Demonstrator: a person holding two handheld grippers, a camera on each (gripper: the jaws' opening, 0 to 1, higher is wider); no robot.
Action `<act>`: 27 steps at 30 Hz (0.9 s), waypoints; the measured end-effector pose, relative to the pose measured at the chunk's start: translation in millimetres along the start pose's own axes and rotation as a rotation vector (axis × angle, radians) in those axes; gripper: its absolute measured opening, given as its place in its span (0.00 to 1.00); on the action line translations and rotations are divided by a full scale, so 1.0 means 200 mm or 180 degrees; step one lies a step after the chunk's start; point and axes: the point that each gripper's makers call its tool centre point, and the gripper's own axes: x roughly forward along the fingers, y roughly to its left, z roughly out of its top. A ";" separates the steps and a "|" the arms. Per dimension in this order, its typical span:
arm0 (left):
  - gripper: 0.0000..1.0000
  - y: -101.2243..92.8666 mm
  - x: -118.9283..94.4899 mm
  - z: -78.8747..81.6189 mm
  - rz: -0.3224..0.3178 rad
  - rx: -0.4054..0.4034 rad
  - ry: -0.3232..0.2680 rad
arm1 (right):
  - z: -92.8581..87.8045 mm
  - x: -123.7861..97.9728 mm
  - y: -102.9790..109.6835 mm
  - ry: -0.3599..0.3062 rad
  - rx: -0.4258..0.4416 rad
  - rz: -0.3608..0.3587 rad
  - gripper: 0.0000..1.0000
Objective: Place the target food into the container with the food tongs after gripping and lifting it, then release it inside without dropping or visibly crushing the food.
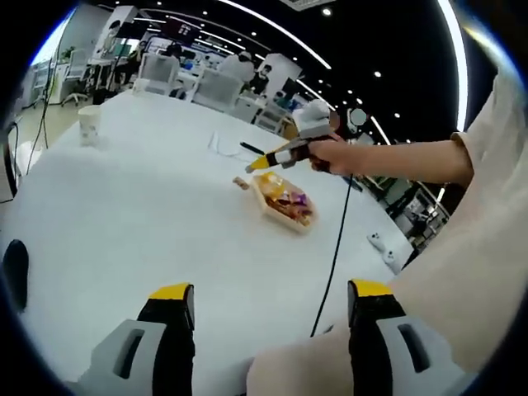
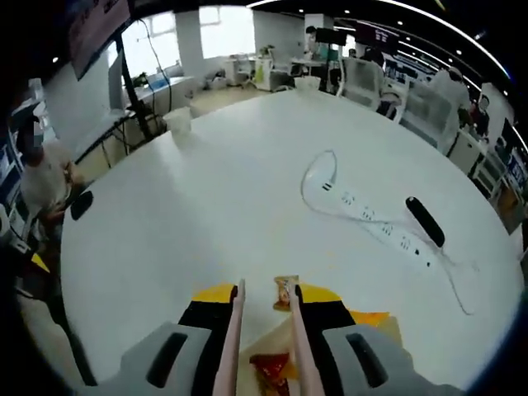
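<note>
Left gripper (image 1: 268, 318) hovering low over the near edge of the white table (image 1: 124, 214), jaws spread wide with nothing between them. Right gripper (image 2: 264, 318) carrying pinkish food tongs (image 2: 235, 346), the two tong arms running forward between its jaws with a narrow gap at the tips; cannot tell whether the jaws are pressing the tongs. Lying on the table just ahead of the tong tips, a small wrapped snack (image 2: 285, 292), touching or nearly touching the right tong arm. In the left gripper view, the same snack (image 1: 241, 183) sitting just beside the far end of the clear container (image 1: 285, 200), outside it, other wrapped food lying inside the container. Hand (image 1: 330, 155) holding the right gripper above that container, toward the table's far right side. White power strip (image 2: 375, 227) and black remote (image 2: 425, 221) resting further out, paper cup (image 1: 89, 125) standing near the far left edge.
</note>
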 end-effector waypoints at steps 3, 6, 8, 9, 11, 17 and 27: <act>0.76 0.00 0.00 -0.01 0.0001 -0.0021 0.0017 | -0.02 0.04 -0.06 0.0032 0.0030 -0.0003 0.26; 0.75 -0.01 0.01 -0.01 -0.0010 -0.0043 0.0021 | -0.03 0.08 -0.11 0.0074 -0.0001 -0.0001 0.26; 0.75 -0.01 0.01 -0.01 -0.0014 -0.0061 0.0024 | -0.03 0.08 -0.12 0.0109 -0.0031 -0.0006 0.26; 0.75 -0.01 0.01 -0.01 -0.0013 -0.0063 0.0024 | -0.04 0.09 -0.13 0.0117 -0.0041 -0.0004 0.26; 0.75 -0.01 0.02 -0.01 -0.0012 -0.0066 0.0026 | -0.04 0.10 -0.13 0.0158 -0.0127 -0.0003 0.26; 0.74 0.00 0.03 0.00 0.0003 -0.0069 0.0040 | -0.06 0.12 -0.13 0.0180 -0.0109 0.0042 0.27; 0.74 0.01 0.03 0.00 0.0028 -0.0106 0.0063 | -0.08 0.19 -0.12 0.0259 -0.0112 0.0048 0.28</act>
